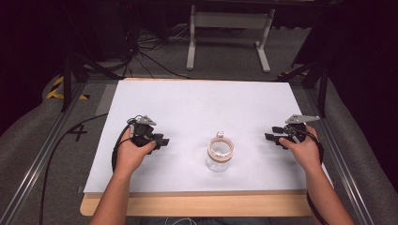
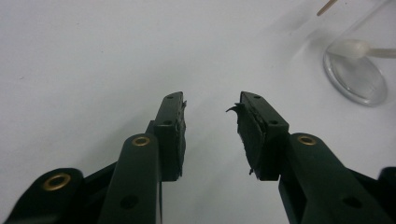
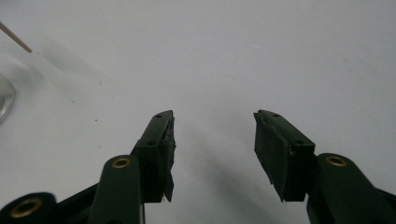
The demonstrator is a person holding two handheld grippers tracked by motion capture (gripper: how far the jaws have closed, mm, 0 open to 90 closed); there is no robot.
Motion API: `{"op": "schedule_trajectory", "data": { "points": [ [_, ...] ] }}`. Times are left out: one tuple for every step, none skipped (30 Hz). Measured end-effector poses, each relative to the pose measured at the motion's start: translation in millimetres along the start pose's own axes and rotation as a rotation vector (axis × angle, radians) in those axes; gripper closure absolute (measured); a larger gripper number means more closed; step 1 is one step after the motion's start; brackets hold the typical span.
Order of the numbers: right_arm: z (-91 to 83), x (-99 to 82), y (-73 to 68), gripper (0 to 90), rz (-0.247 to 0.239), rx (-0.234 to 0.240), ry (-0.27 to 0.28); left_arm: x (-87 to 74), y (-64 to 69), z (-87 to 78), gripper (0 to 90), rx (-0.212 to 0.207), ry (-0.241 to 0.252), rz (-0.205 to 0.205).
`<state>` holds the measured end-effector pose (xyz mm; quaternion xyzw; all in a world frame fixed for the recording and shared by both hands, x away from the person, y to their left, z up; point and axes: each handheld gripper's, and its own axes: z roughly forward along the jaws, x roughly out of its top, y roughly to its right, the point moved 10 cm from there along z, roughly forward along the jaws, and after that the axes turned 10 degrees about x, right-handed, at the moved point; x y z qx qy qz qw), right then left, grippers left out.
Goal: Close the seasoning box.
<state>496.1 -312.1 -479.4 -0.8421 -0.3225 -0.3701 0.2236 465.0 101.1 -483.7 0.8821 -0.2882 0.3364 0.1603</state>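
Note:
A clear glass jar (image 1: 219,154) with a wooden rim stands near the front middle of the white board (image 1: 202,108). Its base (image 2: 357,77) appears at the upper right of the left gripper view, and a sliver of it (image 3: 5,100) at the left edge of the right gripper view. My left gripper (image 1: 164,140) rests on the board to the jar's left, jaws apart and empty (image 2: 210,105). My right gripper (image 1: 270,133) sits to the jar's right, jaws also apart with nothing between them (image 3: 212,116).
The white board lies on a wooden table (image 1: 197,206) whose front edge shows below it. Beyond the board stand a white frame leg (image 1: 191,42) and black cables (image 1: 150,47) on the grey floor. Metal rails (image 1: 47,150) run along both sides.

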Motion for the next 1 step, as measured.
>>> {"op": "schedule_trajectory", "data": {
  "points": [
    [0.5, 1.9, -1.7, 47.8, -0.006, 0.008, 0.008, 0.5, -0.2, 0.5, 59.2, 0.004, 0.004, 0.006]
  ]
}}
